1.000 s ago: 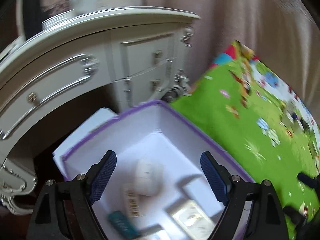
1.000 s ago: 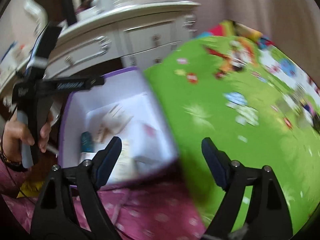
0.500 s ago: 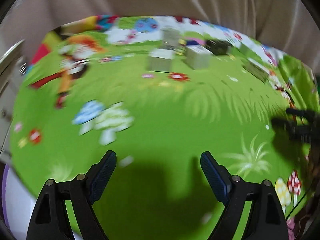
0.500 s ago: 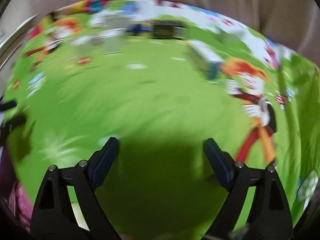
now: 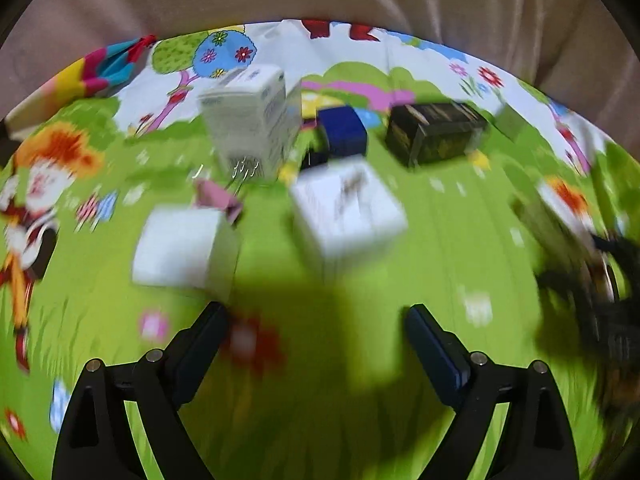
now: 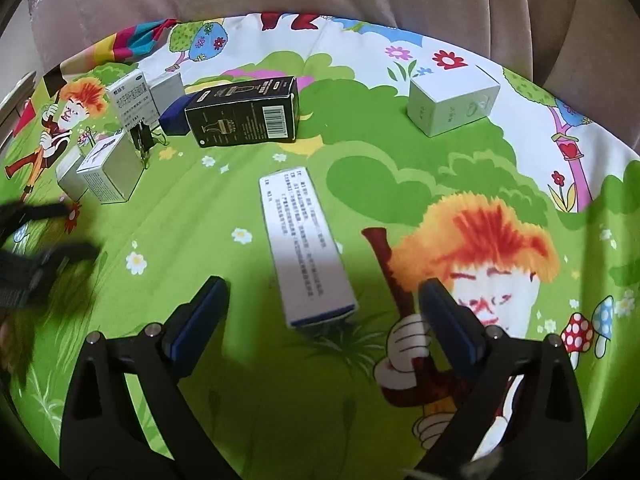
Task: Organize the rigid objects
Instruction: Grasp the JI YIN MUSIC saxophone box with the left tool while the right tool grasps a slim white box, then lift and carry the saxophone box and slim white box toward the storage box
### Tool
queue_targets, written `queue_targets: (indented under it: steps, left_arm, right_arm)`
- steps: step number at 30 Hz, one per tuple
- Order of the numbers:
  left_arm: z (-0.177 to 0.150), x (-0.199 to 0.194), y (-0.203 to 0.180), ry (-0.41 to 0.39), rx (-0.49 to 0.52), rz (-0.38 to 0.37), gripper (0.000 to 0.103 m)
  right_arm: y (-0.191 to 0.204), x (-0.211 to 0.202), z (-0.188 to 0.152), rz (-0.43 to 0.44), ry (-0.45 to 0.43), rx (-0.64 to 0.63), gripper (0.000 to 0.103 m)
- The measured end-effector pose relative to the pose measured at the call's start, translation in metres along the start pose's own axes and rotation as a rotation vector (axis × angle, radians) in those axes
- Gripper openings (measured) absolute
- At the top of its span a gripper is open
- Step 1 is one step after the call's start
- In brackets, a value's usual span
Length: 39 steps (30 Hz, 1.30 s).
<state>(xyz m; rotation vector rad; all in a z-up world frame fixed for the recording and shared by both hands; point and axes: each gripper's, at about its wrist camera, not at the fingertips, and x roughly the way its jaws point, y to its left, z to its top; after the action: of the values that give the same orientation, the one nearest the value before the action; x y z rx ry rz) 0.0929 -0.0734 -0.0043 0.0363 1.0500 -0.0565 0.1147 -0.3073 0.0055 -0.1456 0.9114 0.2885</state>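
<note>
In the left wrist view, the left hand-held gripper (image 5: 314, 330) is opening with nothing between its jaws, above the green cartoon-printed mat (image 5: 440, 248) near a blurred white cardboard box (image 5: 348, 216). In the right wrist view, the right hand-held gripper (image 6: 322, 306) is opening too, not touching the long white printed carton (image 6: 306, 248) lying flat between its fingers.

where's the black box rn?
Right wrist view, upper left of centre: the black box lies on its side on the green mat, touching a blue box on its left.

Over a green cartoon play mat (image 6: 208, 216), the right gripper (image 6: 322, 298) hangs with jaws opening and nothing between them, a long white box (image 6: 306, 246) lying just ahead, a black carton (image 6: 244, 114) beyond.
</note>
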Motion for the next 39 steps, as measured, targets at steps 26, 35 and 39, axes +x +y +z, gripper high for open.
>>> queue_targets:
  steps: [26, 35, 39]
  left_arm:
    - [-0.092, -0.059, 0.027, -0.137, -0.038, -0.097, 0.044]
    - [-0.097, -0.06, 0.035, -0.171, -0.055, -0.102, 0.043]
    - [-0.111, -0.07, 0.041, -0.152, -0.076, -0.133, 0.043]
  right_arm:
    - [0.001, -0.003, 0.002, -0.045, -0.028, 0.026, 0.05]
    - [0.023, -0.002, 0.009, -0.122, 0.0, 0.03, 0.028]
    - [0.062, -0.044, -0.046, -0.06, -0.014, 0.048, 0.028]
